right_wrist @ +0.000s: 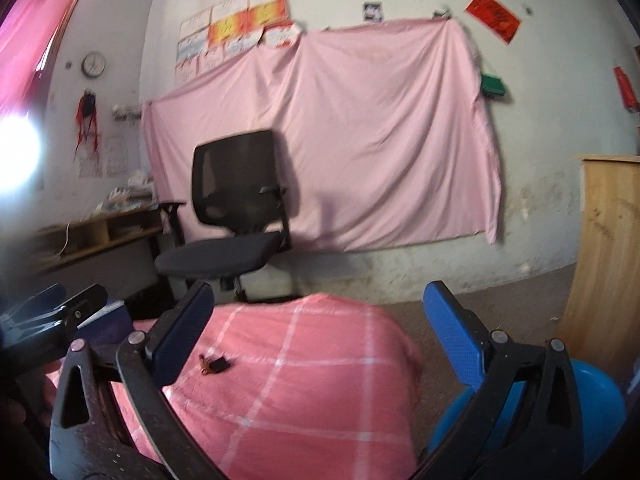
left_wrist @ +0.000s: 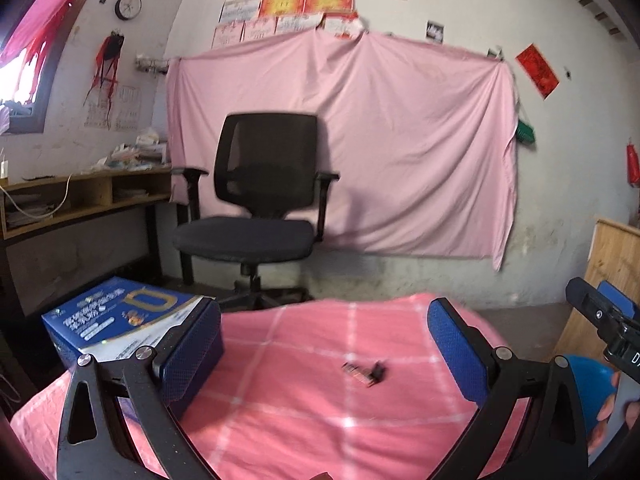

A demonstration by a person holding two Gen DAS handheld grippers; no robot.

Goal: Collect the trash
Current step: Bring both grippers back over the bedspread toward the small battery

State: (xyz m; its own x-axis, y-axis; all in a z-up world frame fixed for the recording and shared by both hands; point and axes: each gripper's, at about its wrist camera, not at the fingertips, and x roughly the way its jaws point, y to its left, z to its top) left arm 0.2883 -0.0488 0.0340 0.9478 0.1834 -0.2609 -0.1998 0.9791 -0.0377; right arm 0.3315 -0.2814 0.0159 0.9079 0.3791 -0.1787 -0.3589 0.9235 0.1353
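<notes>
Item: small dark scrap of trash (left_wrist: 365, 372), blurred and of unclear kind, part reddish and part black. It lies on the pink checked cloth (left_wrist: 304, 400), its long axis running roughly left to right across both views.
Left gripper (left_wrist: 324, 340): jaws spread wide, holding nothing; scrap lies between and beyond them.
Right gripper (right_wrist: 318, 328): jaws spread wide, holding nothing; scrap sits near its left finger.
Blue printed box (left_wrist: 120, 316): readable only in the left view.
Blue round object (right_wrist: 600, 400): cut off at the frame edge.
</notes>
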